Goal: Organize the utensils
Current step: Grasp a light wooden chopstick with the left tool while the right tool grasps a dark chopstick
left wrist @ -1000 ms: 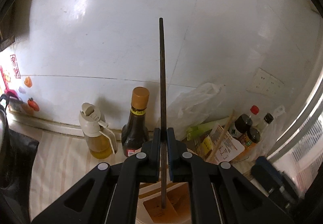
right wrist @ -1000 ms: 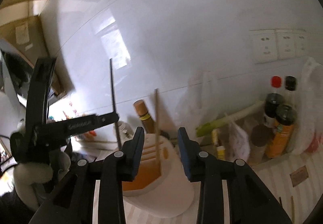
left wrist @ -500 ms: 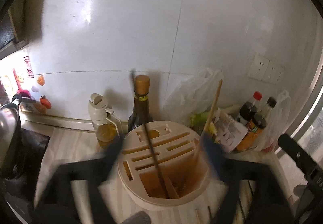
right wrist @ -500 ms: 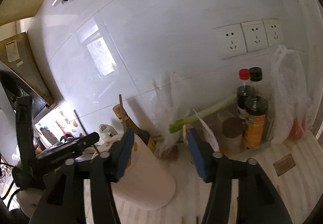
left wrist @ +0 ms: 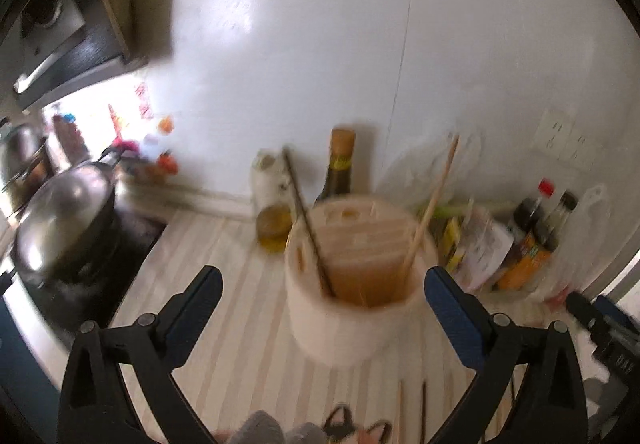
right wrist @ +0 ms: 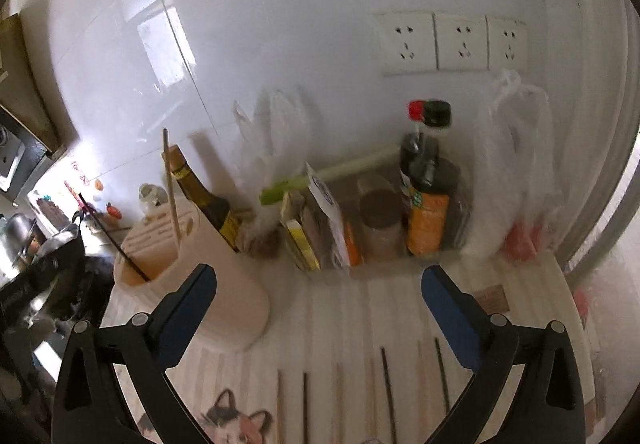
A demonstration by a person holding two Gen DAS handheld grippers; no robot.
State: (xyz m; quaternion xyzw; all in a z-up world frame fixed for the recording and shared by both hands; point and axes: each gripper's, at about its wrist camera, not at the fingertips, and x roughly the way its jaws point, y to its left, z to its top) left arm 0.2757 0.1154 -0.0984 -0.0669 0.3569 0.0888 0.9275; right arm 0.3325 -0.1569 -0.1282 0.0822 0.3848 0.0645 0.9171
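A: Progress on the utensils?

B: Two chopsticks are seen already standing in the round utensil holder [left wrist: 354, 286] at frame centre of the left view: a dark chopstick [left wrist: 306, 220] leaned to the left, a light wooden chopstick [left wrist: 432, 208] leaned to the right. In the right view the same holder [right wrist: 224, 284] is found at centre left, on the striped counter [right wrist: 360, 308].

A: Hand-held grippers?

B: Left hand-held gripper [left wrist: 322, 292]: jaws are opening and spread wide, nothing pinched; the holder is framed between them but is not touched. Right hand-held gripper [right wrist: 320, 290]: jaws also opening, spread wide, nothing between the pads.

A: What is left?

B: Loose chopsticks [right wrist: 386, 388] are laid flat on the counter along the lower edge of the right view, dark and light ones mixed, near a cat-print mat [right wrist: 236, 424]. Several are counted, but an exact number cannot be told under the blur. Two more tips [left wrist: 412, 412] are caught at lower centre of the left view; likely the same set.

A: Stage?

B: Judged as early to mid: two stowed, most of the pile still to be picked up and dropped in.
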